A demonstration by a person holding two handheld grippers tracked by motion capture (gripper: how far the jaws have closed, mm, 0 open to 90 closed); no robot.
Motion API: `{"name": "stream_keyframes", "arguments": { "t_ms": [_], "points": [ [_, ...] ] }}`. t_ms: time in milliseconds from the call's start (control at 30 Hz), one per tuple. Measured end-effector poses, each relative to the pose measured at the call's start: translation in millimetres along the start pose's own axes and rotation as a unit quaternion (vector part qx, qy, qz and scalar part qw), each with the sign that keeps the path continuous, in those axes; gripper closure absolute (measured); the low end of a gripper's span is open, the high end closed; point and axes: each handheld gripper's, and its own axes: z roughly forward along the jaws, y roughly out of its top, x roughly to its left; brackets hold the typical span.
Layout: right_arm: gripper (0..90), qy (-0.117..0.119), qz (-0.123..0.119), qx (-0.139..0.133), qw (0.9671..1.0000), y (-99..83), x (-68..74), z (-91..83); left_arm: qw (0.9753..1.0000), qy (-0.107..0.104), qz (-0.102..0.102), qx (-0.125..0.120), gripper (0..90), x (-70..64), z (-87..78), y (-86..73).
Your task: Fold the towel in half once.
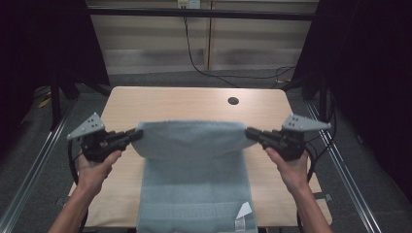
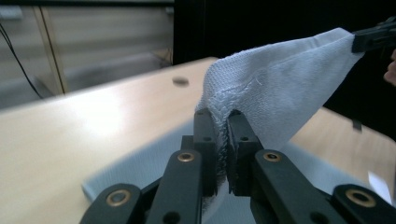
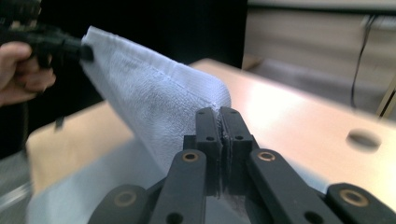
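The towel point(image 1: 194, 165) is held raised over the table point(image 1: 145, 99), its near end draped past the table's front edge. Each far corner is pinched by the left gripper point(image 1: 137, 135) and right gripper point(image 1: 250, 132). It is judged soft, limp and light; corners give the surest hold.

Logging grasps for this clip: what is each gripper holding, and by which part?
Left gripper and right gripper each pinch a far corner of the towel.
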Motion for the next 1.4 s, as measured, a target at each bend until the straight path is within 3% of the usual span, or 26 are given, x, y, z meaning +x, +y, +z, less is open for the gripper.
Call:
{"name": "stream_keyframes", "arguments": {
  "t_ms": [133, 200, 267, 367, 567, 633, 667, 767, 833, 933, 1033, 1067, 1100, 1267, 1333, 1367, 1400],
  "points": [
    [87.4, 0.006, 0.011, 0.059, 0.9982, -47.1, 16.9, -5.4, 0.9995, -0.025, -0.006, 0.018, 84.0, -9.8, -2.2, -38.8],
    [87.2, -0.002, 0.017, 0.071, 0.9973, -63.6, 21.8, -10.3, 0.9987, -0.029, -0.009, 0.041, 83.9, -14.5, 0.5, -56.6],
    [87.1, 0.006, 0.037, 0.073, 0.9966, -80.7, 26.5, -14.4, 0.9976, -0.033, -0.015, 0.06, 83.8, -19.2, 1.9, -74.5],
    [86.8, 0.017, 0.046, 0.104, 0.9933, -106.2, 37.3, -13.7, 0.9952, -0.039, -0.019, 0.088, 83.7, -27.4, 0.2, -94.9],
    [82.9, 0.026, 0.053, 0.139, 0.9885, -133.5, 53.3, -23.6, 0.9902, -0.071, -0.006, 0.12, 76.2, -45.6, -16.3, -119.6],
    [76.7, 0.027, 0.068, 0.148, 0.9862, -138.9, 59.1, -29.7, 0.9908, -0.077, -0.004, 0.111, 70.1, -53.0, -23.3, -121.8],
    [76.6, 0.032, 0.071, 0.144, 0.9865, -140.5, 62.5, -33.3, 0.9904, -0.08, 0.001, 0.112, 67.3, -53.5, -25.1, -120.4],
    [73.5, 0.041, 0.068, 0.141, 0.9867, -139.8, 64.6, -35.2, 0.9928, -0.084, -0.003, 0.085, 64.0, -53.1, -29.3, -114.5],
    [71.2, 0.034, 0.067, 0.136, 0.9879, -136.3, 61.0, -33.8, 0.9944, -0.075, -0.006, 0.075, 60.8, -50.3, -28.9, -110.3],
    [68.2, 0.033, 0.059, 0.123, 0.9901, -127.7, 50.9, -26.0, 0.9949, -0.055, -0.01, 0.084, 60.8, -36.8, -17.7, -104.7],
    [66.7, 0.032, 0.053, 0.122, 0.9905, -120.2, 36.7, -9.9, 0.9939, -0.045, -0.006, 0.101, 61.6, -21.3, 1.4, -98.3],
    [65.2, 0.033, 0.052, 0.122, 0.9906, -117.3, 31.3, -2.3, 0.9939, -0.033, -0.014, 0.104, 61.6, -14.0, 11.4, -96.2],
    [64.4, 0.031, 0.05, 0.125, 0.9904, -114.0, 23.9, 8.1, 0.9927, -0.037, -0.018, 0.113, 61.0, -7.6, 19.7, -94.2],
    [60.8, 0.025, 0.051, 0.135, 0.9893, -106.3, -8.8, 48.1, 0.9906, -0.014, -0.028, 0.133, 59.8, 17.9, 54.7, -87.7],
    [60.1, 0.018, 0.054, 0.14, 0.9885, -103.2, -22.6, 65.0, 0.9887, -0.002, -0.026, 0.147, 59.4, 30.1, 70.9, -86.4],
    [60.2, 0.017, 0.063, 0.143, 0.9876, -101.6, -27.8, 71.9, 0.9869, 0.0, -0.035, 0.158, 59.2, 36.0, 78.7, -86.0],
    [59.5, 0.009, 0.066, 0.146, 0.987, -99.4, -31.1, 78.8, 0.9881, 0.007, -0.041, 0.148, 58.9, 40.9, 84.2, -86.8]
  ]
}}
